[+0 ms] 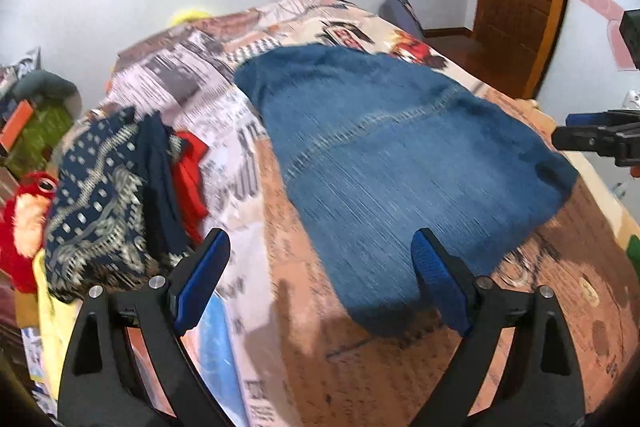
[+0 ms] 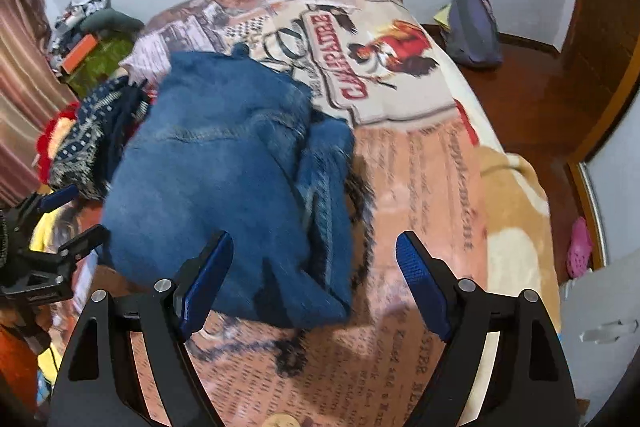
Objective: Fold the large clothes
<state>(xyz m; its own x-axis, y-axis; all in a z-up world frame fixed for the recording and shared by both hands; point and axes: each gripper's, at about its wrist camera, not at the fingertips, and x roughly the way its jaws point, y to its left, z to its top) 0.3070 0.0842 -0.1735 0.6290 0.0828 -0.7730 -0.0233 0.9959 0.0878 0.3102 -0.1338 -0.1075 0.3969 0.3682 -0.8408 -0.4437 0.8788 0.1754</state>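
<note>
A: Left wrist view first. Left gripper (image 1: 320,251) low in frame, jaws spread wide, nothing between the blue pads (image 1: 202,275). Hovering over the bed (image 1: 304,347), which wears a printed cover in peach and cream.

B: And the jeans (image 1: 384,155)?

A: Lying folded on the cover, straight ahead of the jaws, near edge just beside the right-hand pad; touching or not, hard to tell through the blur. A stitched seam running across the denim. Left of them, well apart, a clothes pile (image 1: 108,195): a navy patterned knit, something red beside it, a red plush toy (image 1: 24,219) at the frame edge. Right gripper (image 1: 600,139) poking in at the right edge, seen side-on.

B: Right wrist view?

A: Right gripper (image 2: 316,251) also gaping, empty. Jeans (image 2: 224,187) ahead and to the left, a rumpled blue bundle with one folded part on its right side; left pad (image 2: 204,279) over the near edge, contact unclear. Left gripper (image 2: 68,219) at the left edge, fingers apart. Clothes pile (image 2: 92,135) behind the denim. Beyond the bed: a bag (image 2: 474,31) on the wooden floor by the white wall, a pink shoe (image 2: 580,247) at right.
</note>
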